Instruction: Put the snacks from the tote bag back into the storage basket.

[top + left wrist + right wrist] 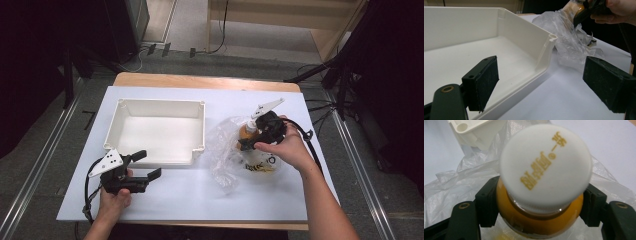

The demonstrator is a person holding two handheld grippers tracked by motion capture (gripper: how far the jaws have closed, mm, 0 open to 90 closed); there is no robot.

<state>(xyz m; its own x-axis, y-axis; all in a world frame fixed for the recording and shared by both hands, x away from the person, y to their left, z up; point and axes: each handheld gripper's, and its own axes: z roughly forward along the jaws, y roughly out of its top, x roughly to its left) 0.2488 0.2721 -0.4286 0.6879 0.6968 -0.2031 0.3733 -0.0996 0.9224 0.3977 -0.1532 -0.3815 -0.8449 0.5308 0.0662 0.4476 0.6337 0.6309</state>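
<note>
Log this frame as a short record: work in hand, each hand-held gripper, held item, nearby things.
work: lifting a bottle out of a clear plastic bag
right hand-held gripper: jaws closed on the bottle's neck, below the white cap
bottle: orange contents, white cap with gold print, partly inside the bag
left hand-held gripper: open, empty, by the tray's near corner
tray: white, empty, left of the bag
surface: white table
</note>
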